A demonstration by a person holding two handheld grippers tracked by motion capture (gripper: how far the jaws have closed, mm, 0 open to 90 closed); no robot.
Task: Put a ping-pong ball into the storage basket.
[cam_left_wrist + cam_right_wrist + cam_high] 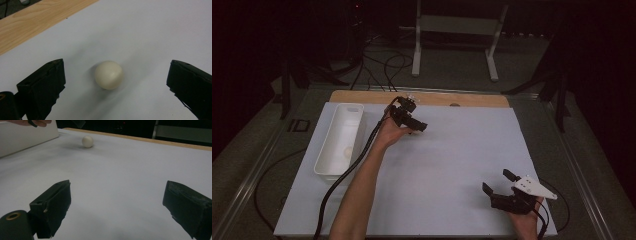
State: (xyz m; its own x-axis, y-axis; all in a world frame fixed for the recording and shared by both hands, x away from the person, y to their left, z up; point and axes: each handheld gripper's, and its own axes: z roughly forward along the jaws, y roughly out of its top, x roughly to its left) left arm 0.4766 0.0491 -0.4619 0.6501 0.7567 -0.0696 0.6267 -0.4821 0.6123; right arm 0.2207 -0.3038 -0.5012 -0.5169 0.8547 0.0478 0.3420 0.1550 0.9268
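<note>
White bin (pixel 340 135) left of ball (pixel 108 74).

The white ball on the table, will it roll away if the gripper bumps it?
Probably. The ball is round and smooth on a flat white sheet, so a nudge would likely send it rolling. The left gripper has jaws open either side, not touching; closing evenly should trap it. It looks light, maybe slippery.

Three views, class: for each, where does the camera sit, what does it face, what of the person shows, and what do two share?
High view: above the table, looking down; forearms, left gripper, right gripper, tray.
Left gripper view: on the left gripper, facing the ball between open fingers.
Right gripper view: low, facing across the table; a hand at top.
Shared: the ball.
</note>
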